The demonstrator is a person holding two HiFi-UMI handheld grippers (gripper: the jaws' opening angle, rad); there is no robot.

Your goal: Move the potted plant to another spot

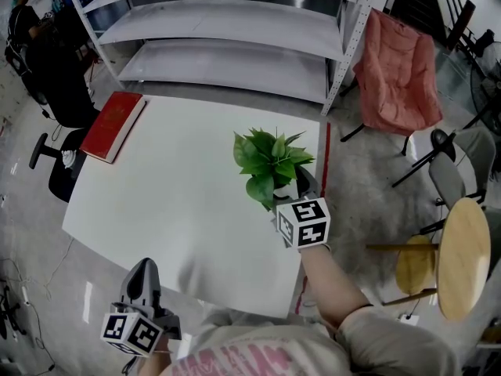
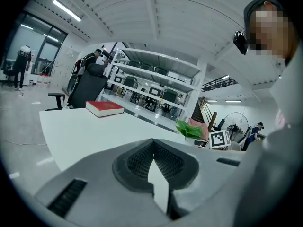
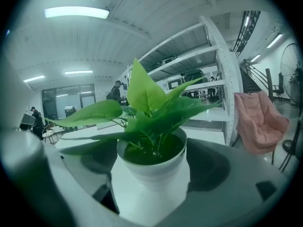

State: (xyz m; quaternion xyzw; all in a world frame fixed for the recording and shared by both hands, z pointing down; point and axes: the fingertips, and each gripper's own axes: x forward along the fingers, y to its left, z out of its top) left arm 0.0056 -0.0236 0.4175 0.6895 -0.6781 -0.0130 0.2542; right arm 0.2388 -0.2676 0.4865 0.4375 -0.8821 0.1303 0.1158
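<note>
**A:** Right gripper (image 3: 151, 186)?
**B:** Jaws spread to the pot's width, one against each side of the plant (image 3: 151, 145). The pot stands upright on the table (image 1: 172, 194), far right part, near the edge.
**A:** Left gripper (image 2: 154, 161)?
**B:** Jaws pressed together, nothing between. Near left, just off the table.
**A:** Surroundings?
**B:** Red book (image 1: 113, 124), far left corner, well apart from the plant. Shelf (image 1: 235, 53) beyond the table; pink chair (image 1: 399, 73) at far right.

One potted plant (image 1: 270, 163), one red book (image 1: 113, 124), two grippers (image 1: 145, 271) (image 1: 301, 182)
</note>
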